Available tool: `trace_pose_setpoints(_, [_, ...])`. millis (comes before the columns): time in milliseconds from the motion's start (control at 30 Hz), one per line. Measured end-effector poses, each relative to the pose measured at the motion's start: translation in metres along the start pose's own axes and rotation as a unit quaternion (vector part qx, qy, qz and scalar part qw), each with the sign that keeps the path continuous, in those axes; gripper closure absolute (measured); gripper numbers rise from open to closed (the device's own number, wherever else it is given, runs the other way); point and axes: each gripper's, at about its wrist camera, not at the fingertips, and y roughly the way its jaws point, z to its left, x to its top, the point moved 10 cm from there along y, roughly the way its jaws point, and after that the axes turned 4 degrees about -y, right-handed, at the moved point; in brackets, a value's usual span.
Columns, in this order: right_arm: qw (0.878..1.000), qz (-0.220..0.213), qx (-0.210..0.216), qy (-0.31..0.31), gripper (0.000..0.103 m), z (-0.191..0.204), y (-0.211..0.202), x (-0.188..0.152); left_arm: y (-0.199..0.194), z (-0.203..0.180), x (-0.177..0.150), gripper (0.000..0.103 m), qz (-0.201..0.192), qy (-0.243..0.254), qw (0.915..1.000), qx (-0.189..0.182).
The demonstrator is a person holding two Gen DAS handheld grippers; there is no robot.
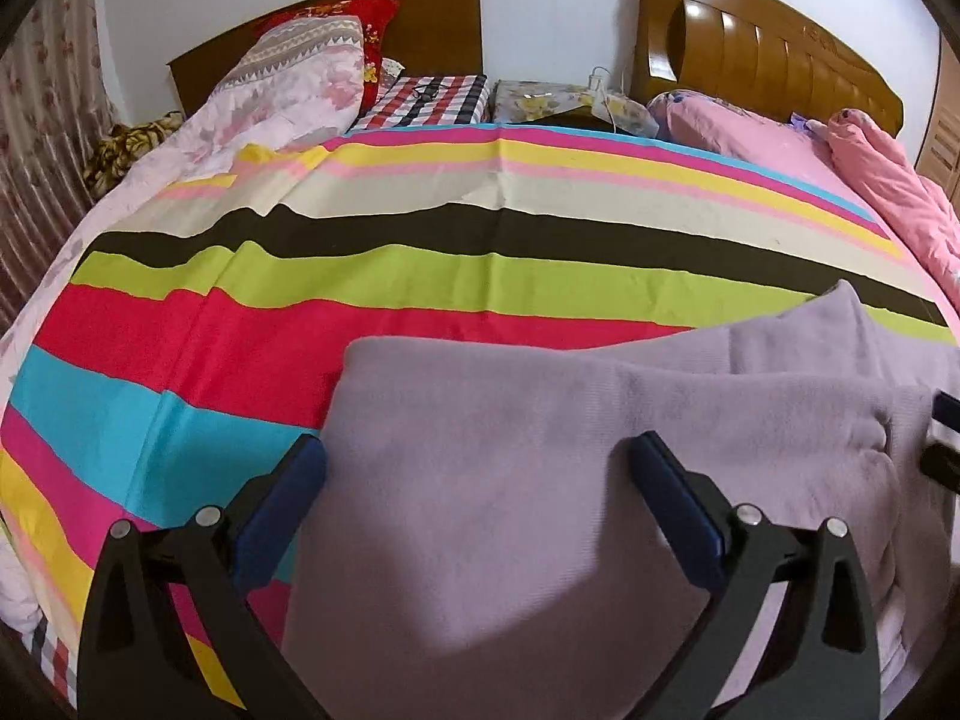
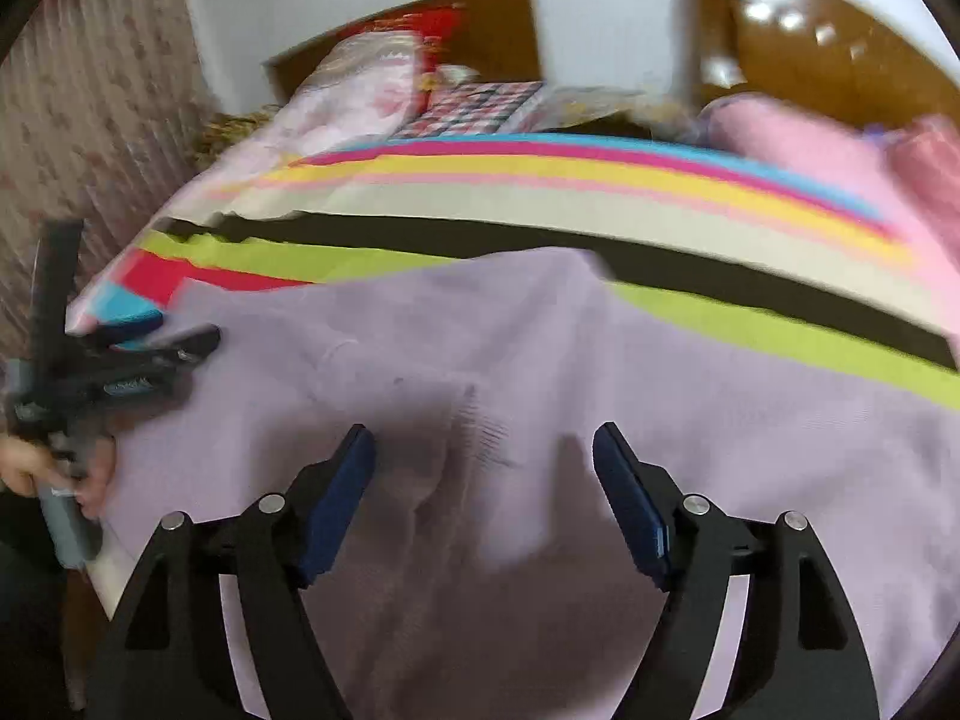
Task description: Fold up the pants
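Pants (image 1: 540, 468), lilac and fleecy, lie spread on the striped sheet (image 1: 420, 276) of the bed, at its near edge. Left gripper (image 1: 480, 468) hovers over them, fingers wide apart, nothing between them; its left finger (image 1: 282, 516) sits over the pants' left edge where fabric meets the cyan and pink stripes, its right finger (image 1: 678, 504) over plain lilac cloth. A folded-over layer of the pants runs beyond the right finger, with a pucker in the cloth near the other gripper's tip at the frame's right edge.

Right gripper (image 2: 483, 468) also hovers over the pants (image 2: 540, 360), fingers spread, holding nothing. The right wrist view is motion-blurred. Ahead of its fingers the cloth shows a faint ribbed patch and soft creases. Left gripper (image 2: 129, 354) shows far to the left of these fingers, at the pants' left edge, with the person's hand (image 2: 36, 462) on its handle.

Beyond both sets of fingers: pillows (image 1: 312, 66), a checked cushion (image 1: 426, 99), pink quilt (image 1: 888, 180) to the right, two wooden headboards (image 1: 762, 42) against a white wall.
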Motion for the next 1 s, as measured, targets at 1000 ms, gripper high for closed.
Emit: trace_pose_setpoints(1000, [0.993, 0.032, 0.015, -0.111, 0.014, 0.069, -0.010, -0.059, -0.009, -0.009, -0.001, 0.001, -0.019, 0.022, 0.9985, 0.047])
